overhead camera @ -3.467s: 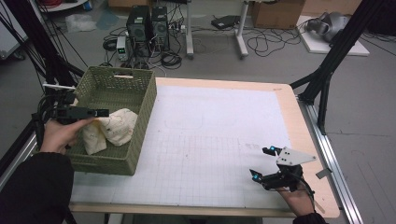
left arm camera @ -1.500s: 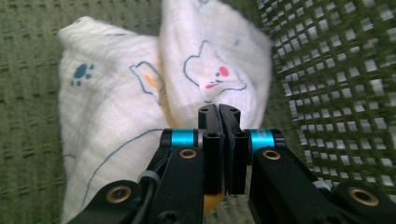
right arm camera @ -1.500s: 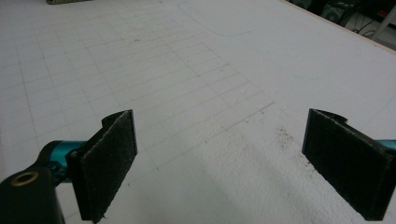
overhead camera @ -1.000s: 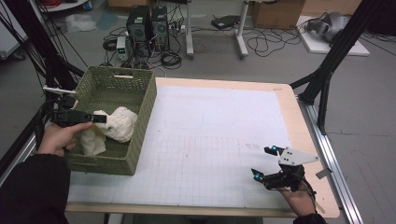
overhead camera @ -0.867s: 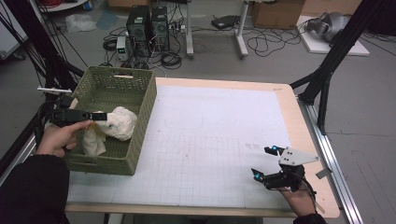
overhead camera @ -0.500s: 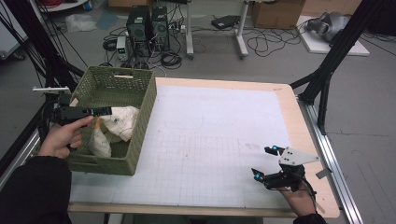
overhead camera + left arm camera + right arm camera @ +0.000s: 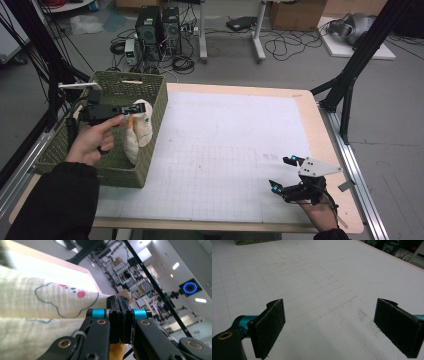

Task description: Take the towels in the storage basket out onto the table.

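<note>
A: What is the condition of the right gripper (image 7: 285,174)?

B: It rests on the white mat (image 7: 235,150) at the table's near right corner. Its jaws stand wide apart with nothing between them.

A: And the left gripper (image 7: 131,108)?

B: It is raised above the green basket (image 7: 125,172) at the table's left edge. Its jaws are pressed together on a fold of the cream cloth (image 7: 137,132).

A: Where is the cloth?

B: It hangs from those jaws, its lower end inside the basket. The left gripper view shows a printed outline with red dots on the cloth (image 7: 37,310).
</note>
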A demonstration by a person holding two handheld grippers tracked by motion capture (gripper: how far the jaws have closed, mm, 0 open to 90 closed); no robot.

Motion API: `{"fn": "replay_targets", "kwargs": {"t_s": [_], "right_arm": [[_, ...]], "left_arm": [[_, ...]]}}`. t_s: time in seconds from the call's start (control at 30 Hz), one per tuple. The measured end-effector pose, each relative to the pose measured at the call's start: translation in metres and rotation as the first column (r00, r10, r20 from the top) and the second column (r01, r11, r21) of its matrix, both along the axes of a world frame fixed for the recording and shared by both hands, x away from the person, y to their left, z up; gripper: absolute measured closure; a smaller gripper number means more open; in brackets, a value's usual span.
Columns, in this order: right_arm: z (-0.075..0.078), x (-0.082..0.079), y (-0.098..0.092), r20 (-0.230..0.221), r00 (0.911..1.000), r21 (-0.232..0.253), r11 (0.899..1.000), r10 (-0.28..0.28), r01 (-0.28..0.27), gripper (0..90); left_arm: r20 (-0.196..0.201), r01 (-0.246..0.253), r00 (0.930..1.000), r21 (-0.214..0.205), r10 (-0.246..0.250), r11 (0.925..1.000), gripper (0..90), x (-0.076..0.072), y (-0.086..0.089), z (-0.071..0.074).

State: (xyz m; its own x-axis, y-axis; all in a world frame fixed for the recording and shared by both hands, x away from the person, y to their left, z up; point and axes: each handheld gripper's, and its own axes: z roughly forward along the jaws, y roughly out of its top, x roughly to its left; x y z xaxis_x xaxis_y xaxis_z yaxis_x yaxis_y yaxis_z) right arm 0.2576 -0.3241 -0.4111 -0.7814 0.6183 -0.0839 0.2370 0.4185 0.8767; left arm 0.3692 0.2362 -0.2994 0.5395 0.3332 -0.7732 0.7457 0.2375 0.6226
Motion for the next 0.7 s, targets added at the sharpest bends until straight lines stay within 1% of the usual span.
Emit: {"fn": "replay_targets", "kwargs": {"t_s": [0.03, 0.1, 0.17, 0.23, 0.43, 0.57, 0.6, 0.7], "right_arm": [[0.000, 0.000, 0.000, 0.004, 1.0000, -0.001, 1.000, 0.000, 0.000, 9.2], [0.000, 0.001, 0.000, 0.008, 1.0000, 0.001, 1.000, 0.003, -0.003, 9.2], [0.001, 0.000, 0.000, 0.008, 0.9999, 0.002, 1.000, 0.006, -0.006, 9.2], [0.001, 0.000, -0.001, 0.007, 1.0000, 0.005, 1.000, 0.003, -0.003, 9.2], [0.002, 0.000, -0.002, 0.015, 0.9999, 0.009, 1.000, 0.003, -0.003, 9.2], [0.003, 0.000, -0.003, 0.021, 0.9998, 0.013, 1.000, 0.001, -0.002, 9.2], [0.004, -0.001, -0.003, 0.019, 0.9998, 0.015, 1.000, -0.002, 0.001, 9.2], [0.004, -0.001, -0.004, 0.022, 0.9998, 0.017, 1.000, -0.002, 0.001, 9.2]], "left_arm": [[0.003, 0.014, 0.9999, -0.005, -0.014, 0.9999, 88.2, 0.001, -0.007, 0.002], [0.010, 0.032, 0.9994, 0.004, -0.032, 0.9995, 88.2, 0.003, -0.021, 0.005], [0.011, 0.057, 0.9983, 0.005, -0.057, 0.9984, 88.2, 0.005, -0.035, 0.006], [0.009, 0.077, 0.9970, 0.017, -0.077, 0.9969, 88.2, 0.006, -0.050, 0.006], [0.008, 0.141, 0.9899, 0.028, -0.142, 0.9896, 88.2, 0.011, -0.092, 0.006], [0.002, 0.186, 0.9825, 0.040, -0.186, 0.9817, 88.1, 0.013, -0.121, 0.002], [-0.001, 0.193, 0.9812, 0.050, -0.193, 0.9800, 88.1, 0.013, -0.127, 0.000], [-0.017, 0.208, 0.9782, 0.056, -0.207, 0.9766, 88.1, 0.015, -0.147, -0.009]]}}
